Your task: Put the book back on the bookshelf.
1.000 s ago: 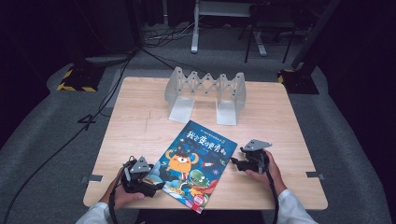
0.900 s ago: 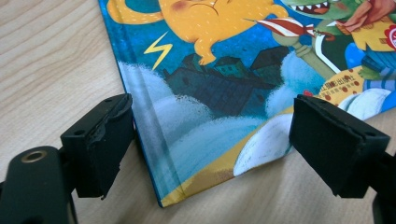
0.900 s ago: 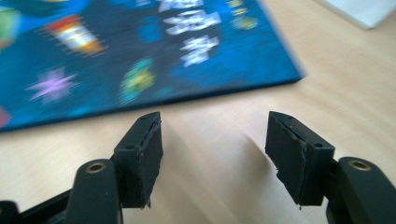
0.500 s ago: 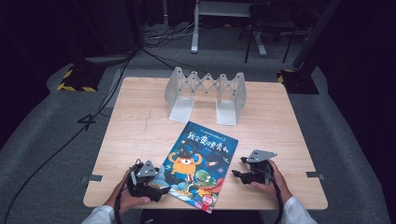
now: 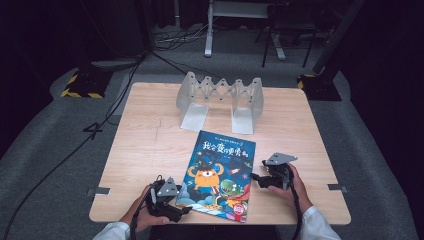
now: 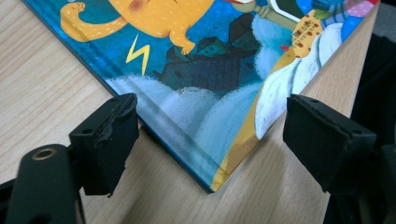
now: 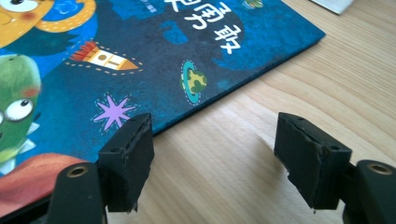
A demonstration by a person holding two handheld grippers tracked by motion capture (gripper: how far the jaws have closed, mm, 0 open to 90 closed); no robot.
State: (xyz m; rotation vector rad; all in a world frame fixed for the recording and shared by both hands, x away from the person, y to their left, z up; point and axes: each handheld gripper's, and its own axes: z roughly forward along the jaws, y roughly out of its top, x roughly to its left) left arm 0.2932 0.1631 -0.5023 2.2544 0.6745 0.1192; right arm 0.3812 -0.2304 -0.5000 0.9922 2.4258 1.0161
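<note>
Leftmost first, then across to the right:

- Left gripper (image 5: 184,210) — held in the person's left hand (image 5: 142,217) at the near left of the wooden table (image 5: 145,145). Jaws apart, having just been closing somewhat. In the left gripper view the near corner of the book lies between the two black pads (image 6: 108,140), which do not press on it.
- Picture book (image 5: 220,175) — blue cover with an orange cat-like figure, a green creature and Chinese title characters. Lies flat, cover up, on the near middle of the table, turned slightly askew, with its near edge close to the table's near edge. Sits between the two grippers.
- Expanding bookend rack (image 5: 220,100) — pale grey, accordion-jointed, standing at the far middle of the table, well apart from the book's far edge.
- Right gripper (image 5: 256,177) — held in the person's right hand (image 5: 292,185), low over the table just beside the book's right edge. Jaws apart, having just been opening. In the right gripper view one pad (image 7: 128,156) sits at the book's edge; bare wood lies between the pads — nothing is clamped.
</note>
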